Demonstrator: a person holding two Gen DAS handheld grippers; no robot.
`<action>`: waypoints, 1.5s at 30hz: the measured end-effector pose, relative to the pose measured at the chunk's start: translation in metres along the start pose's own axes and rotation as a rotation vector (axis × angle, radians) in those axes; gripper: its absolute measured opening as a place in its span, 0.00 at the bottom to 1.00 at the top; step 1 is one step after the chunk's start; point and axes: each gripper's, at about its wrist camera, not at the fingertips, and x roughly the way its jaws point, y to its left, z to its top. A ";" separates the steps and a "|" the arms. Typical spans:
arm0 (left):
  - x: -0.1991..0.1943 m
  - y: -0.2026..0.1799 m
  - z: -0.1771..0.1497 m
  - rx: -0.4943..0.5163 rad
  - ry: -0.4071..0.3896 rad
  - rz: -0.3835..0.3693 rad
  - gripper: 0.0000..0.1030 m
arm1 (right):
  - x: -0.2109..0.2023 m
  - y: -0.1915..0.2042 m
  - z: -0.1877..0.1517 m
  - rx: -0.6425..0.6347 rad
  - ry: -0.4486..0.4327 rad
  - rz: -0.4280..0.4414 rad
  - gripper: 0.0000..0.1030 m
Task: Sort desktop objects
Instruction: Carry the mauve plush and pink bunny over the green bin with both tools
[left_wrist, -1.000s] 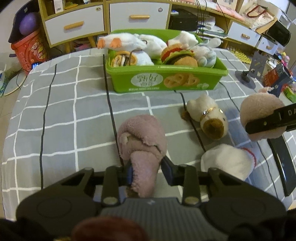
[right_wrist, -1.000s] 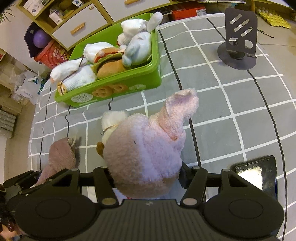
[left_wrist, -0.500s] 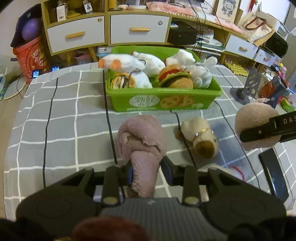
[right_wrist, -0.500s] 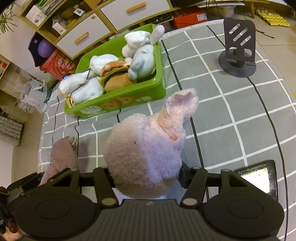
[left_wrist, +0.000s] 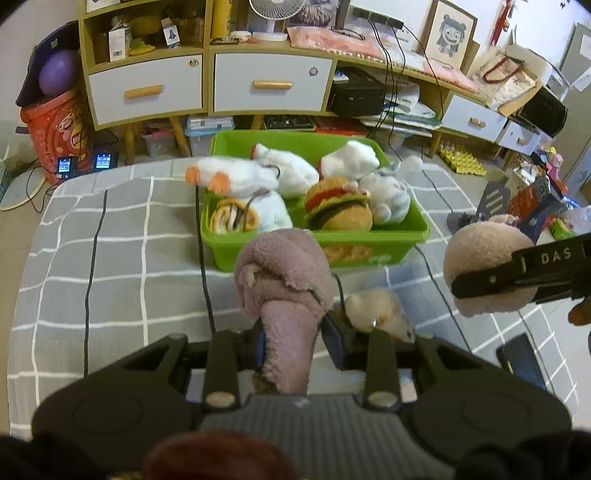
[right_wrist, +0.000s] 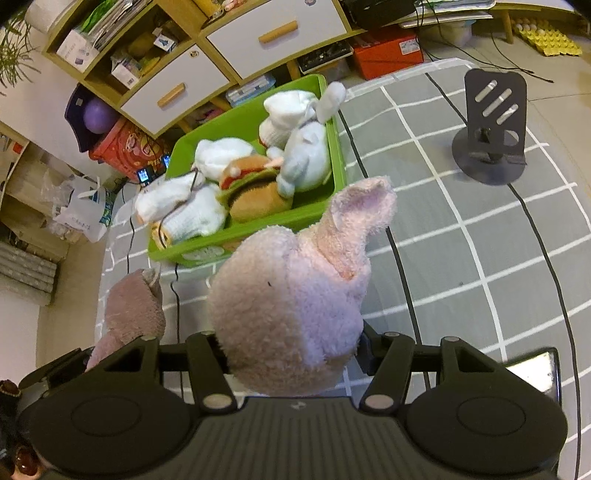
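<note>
Plush toys: left claw clenches mauve plush, right claw pink bunny, near bin rim.

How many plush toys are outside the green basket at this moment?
3: a mauve plush in the left gripper, a pink rabbit plush in the right gripper, and a cream plush on the table. Others may be hidden.

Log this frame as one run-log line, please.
left gripper: shut on mauve plush | right gripper: shut on pink plush | both raised near green bin
</note>
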 end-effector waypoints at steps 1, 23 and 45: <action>0.000 0.001 0.003 -0.005 -0.005 -0.002 0.29 | 0.000 0.000 0.003 0.004 -0.003 0.003 0.56; 0.027 0.001 0.085 -0.076 -0.054 -0.057 0.29 | 0.019 0.025 0.073 0.064 -0.052 0.042 0.57; 0.105 0.012 0.083 -0.104 0.037 -0.115 0.29 | 0.070 0.040 0.124 0.004 -0.175 0.019 0.57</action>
